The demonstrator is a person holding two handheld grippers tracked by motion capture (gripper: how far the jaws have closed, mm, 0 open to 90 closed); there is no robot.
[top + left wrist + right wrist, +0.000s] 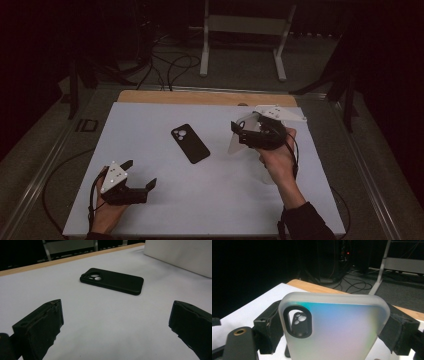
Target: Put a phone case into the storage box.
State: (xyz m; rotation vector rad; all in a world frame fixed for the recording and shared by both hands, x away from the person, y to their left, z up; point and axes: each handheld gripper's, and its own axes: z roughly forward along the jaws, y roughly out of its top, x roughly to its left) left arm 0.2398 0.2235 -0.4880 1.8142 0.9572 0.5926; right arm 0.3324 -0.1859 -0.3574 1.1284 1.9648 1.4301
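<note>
Right gripper (pixel 239 134) lifts a frosted case (pixel 334 327) clamped between its jaws above the table (pixel 165 210), while the left gripper (pixel 141 175), jaws spread and empty, faces the black phone (pixel 190 143) lying mid-table; fitting them probably comes next.

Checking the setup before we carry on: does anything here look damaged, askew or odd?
Mostly fine. The black phone lies flat but diagonal to the white mat. The left tongs have ragged, chipped pad edges. The right tongs hold a frosted case upright; it looks intact.
</note>
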